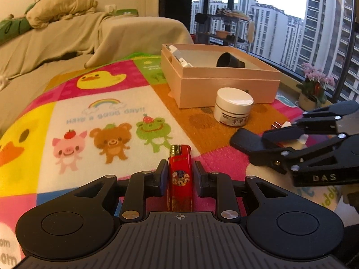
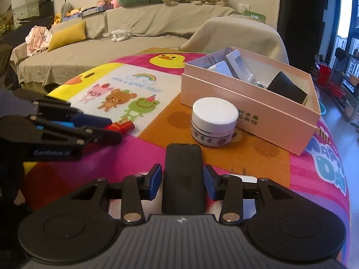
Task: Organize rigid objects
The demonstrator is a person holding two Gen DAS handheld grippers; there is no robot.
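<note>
Cartoon blanket (image 1: 107,112); pink box (image 1: 224,85) near edge.

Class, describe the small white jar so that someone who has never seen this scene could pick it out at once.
Find the pink cardboard box standing open on the colourful cartoon blanket. Just in front of its near wall, on the orange patch, stands the white jar. It is the only round, lidded pot outside the box, with dark characters printed on its label.

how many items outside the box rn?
3: lighter in the left hand-held gripper, black remote in the right hand-held gripper, white jar before the box. More may be hidden.
</note>
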